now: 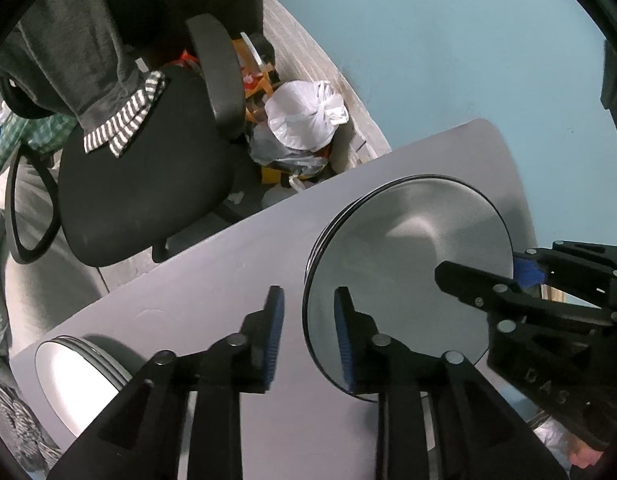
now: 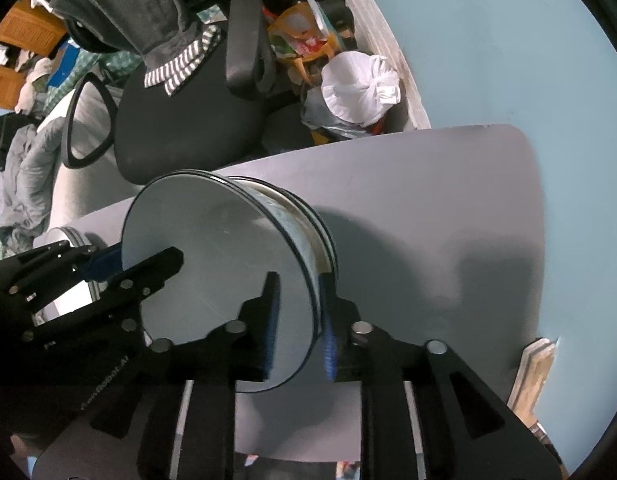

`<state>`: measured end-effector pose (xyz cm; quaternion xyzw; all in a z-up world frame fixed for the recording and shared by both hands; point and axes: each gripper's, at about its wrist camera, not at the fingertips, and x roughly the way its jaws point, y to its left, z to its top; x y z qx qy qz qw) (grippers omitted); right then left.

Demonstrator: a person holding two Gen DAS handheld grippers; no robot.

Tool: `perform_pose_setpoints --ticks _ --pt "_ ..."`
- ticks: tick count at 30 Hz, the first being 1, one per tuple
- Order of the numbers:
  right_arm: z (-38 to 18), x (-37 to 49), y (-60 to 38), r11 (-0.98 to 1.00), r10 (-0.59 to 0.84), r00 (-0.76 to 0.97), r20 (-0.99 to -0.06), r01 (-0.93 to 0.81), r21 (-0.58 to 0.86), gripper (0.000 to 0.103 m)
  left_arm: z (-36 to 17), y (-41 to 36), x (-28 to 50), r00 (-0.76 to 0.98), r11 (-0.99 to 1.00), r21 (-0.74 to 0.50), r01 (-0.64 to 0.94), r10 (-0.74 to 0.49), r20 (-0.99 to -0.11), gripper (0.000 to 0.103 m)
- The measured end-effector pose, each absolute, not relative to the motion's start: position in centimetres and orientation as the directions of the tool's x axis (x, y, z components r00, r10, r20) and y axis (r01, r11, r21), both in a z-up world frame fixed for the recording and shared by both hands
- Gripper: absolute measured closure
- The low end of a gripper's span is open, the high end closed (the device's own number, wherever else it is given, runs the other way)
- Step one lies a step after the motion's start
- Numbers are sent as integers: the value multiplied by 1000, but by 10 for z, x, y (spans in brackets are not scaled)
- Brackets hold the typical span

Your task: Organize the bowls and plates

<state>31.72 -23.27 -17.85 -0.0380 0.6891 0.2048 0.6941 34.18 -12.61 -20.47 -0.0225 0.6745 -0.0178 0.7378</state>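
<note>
A white plate (image 1: 408, 256) with a dark rim lies on top of a stack of like plates (image 2: 328, 240) on the grey table (image 1: 228, 272). My left gripper (image 1: 308, 308) straddles the plate's left rim, and its blue pads stand off the edge with a gap on both sides. My right gripper (image 2: 298, 292) straddles the opposite rim in the same way, and its pads do not press on it. Each gripper shows in the other's view, the right gripper (image 1: 482, 270) and the left gripper (image 2: 136, 260). A second stack of white dishes (image 1: 80, 376) sits at the table's left end.
A black office chair (image 1: 140, 184) with a grey garment draped over it stands close beside the table. Tied plastic bags (image 1: 304, 116) and clutter lie on the floor beyond. A blue wall (image 1: 448, 40) runs behind, and a wooden piece (image 2: 536, 372) sits off the table's right edge.
</note>
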Motion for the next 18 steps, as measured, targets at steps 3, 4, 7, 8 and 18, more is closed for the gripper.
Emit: perform_pose_setpoints --ticks 3,4,7,8,18 --pt "-177 316 -229 916 219 -28 -975 -340 215 76 -202 -124 340 98 999 -53 1 -52 -994 71" --pt "-177 315 -229 916 216 -27 -976 -341 212 76 -201 -124 339 101 999 -48 3 -48 -994 68" --pt "-176 315 -227 919 199 -23 -980 -344 194 75 -197 -122 338 112 999 -46 1 -46 -993 66" --pt "-176 315 -226 919 195 -23 -981 -344 190 75 -196 -122 338 114 999 -50 -2 -49 -992 65" --pt "-169 312 -227 925 160 5 -987 -349 148 63 -188 -120 330 134 998 -62 -7 -60 -989 65"
